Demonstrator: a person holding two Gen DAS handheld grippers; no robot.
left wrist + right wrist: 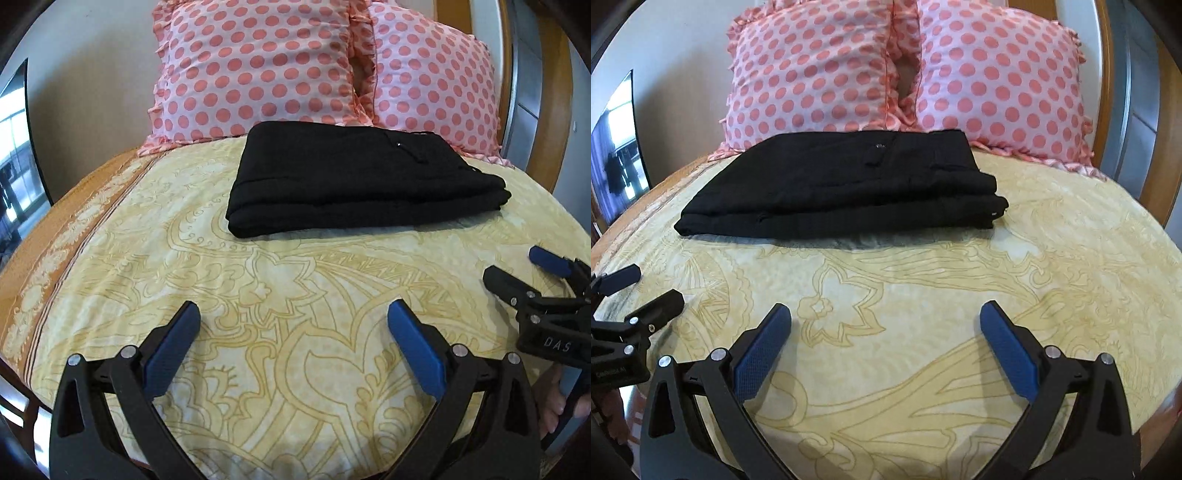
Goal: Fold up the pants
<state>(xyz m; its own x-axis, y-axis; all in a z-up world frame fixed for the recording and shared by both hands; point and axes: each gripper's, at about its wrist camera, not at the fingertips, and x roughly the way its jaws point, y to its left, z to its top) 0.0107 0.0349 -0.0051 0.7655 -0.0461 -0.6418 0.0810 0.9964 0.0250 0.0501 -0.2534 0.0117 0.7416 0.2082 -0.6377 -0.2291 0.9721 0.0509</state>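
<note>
Left hand-held gripper (293,325): jaws spread wide, blue pads (170,354) bare, nothing between them; it hovers over the near part of the bed (110,280), well apart from the garment. In the right wrist view this same tool appears at the left margin, jaws likewise apart.

Centre: black pants (354,181), folded into a compact layered rectangle, lie flat on the yellow patterned bedspread (923,295) toward the head edge of the bed. Their far edge sits just beside, possibly touching, two pink polka-dot pillows (820,70) propped upright at the head edge. A small pale button shows on the top layer.

Right hand-held gripper (884,325): jaws fully parted, empty, held above the near part of the bed, well apart from the pants. In the left wrist view it enters from the right margin, with fingers (554,413) of the person's hand below it.
</note>
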